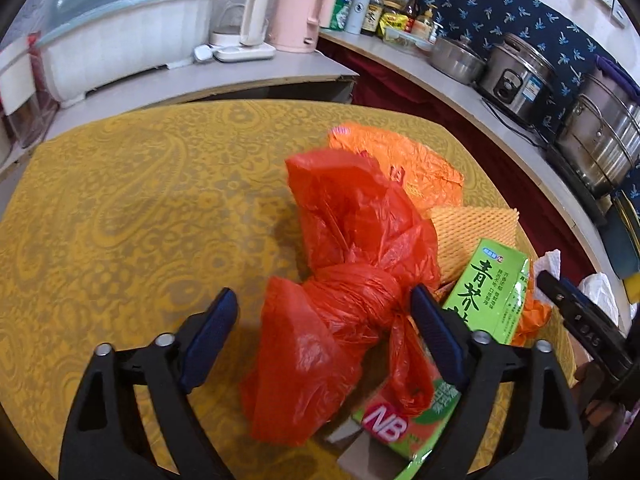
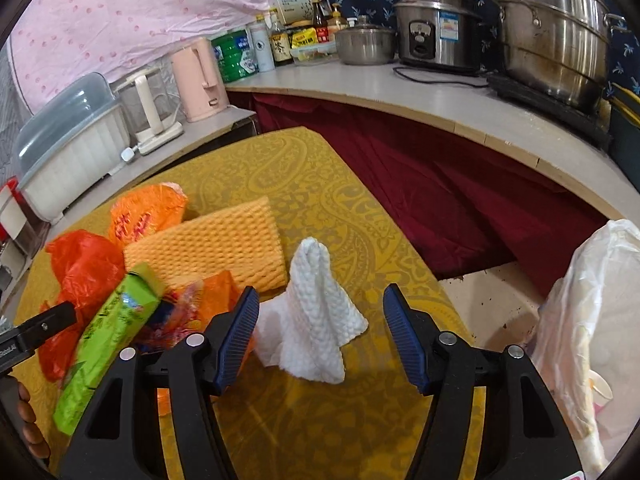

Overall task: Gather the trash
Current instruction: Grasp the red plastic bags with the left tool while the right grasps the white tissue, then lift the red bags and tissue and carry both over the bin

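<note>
Trash lies heaped on the yellow-clothed desk (image 1: 120, 200): a knotted red plastic bag (image 1: 344, 264), an orange wrapper (image 1: 400, 160), a foam net sheet (image 2: 208, 248) and a green carton (image 1: 492, 288). Only the right wrist view shows the crumpled white paper towel (image 2: 316, 312) standing between the right gripper (image 2: 316, 336) fingers, which are apart, and a white bag (image 2: 592, 320) beside the desk. The left gripper (image 1: 324, 316) fingers straddle the red bag's knot, apart, not pressing. Pots and kettles crowd the counter behind.
</note>
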`<state>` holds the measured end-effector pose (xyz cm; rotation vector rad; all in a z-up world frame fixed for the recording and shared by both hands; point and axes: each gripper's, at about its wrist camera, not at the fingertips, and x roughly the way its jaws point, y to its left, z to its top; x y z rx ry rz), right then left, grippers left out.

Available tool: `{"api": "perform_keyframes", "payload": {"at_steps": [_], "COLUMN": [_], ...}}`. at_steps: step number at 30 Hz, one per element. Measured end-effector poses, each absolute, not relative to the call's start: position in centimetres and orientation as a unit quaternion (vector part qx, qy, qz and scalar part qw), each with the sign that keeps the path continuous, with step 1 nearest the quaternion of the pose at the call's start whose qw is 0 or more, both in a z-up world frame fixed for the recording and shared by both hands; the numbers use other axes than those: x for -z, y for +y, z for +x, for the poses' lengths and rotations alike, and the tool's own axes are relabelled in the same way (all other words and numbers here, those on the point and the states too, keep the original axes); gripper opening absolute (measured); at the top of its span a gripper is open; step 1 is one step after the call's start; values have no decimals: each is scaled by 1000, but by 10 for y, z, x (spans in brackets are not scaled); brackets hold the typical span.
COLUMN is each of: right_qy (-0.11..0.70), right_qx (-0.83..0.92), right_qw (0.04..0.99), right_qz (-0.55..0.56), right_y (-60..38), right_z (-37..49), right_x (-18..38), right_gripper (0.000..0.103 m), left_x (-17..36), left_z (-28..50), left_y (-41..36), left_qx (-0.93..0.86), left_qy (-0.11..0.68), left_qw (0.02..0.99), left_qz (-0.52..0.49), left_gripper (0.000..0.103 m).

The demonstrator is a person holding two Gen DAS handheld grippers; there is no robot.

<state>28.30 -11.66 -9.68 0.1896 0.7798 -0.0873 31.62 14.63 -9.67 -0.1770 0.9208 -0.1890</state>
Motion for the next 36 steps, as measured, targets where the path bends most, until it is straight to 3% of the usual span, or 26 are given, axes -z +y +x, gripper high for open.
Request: {"api": "perform_keyframes", "payload": {"at_steps": [12,27,36], "right_qy": [407,308,254], "right_qx": [20,3,8], "right_qw": [905,944,960], "right_qz": [121,118,117], "right_y": [-125,-123,-142], "right_z": [292,219,162], "right_x": [108,6,-48], "right_gripper": [11,10,10], "left_x": [100,8,-47], "left_z": [311,244,193], "left_y": [133,137,97], "left_qx": [105,108,146], "left_qy": [436,357,310], "left_qw": [891,925,938], "left_qz": [-70,-72,-58], "left_gripper": [53,52,52]}}
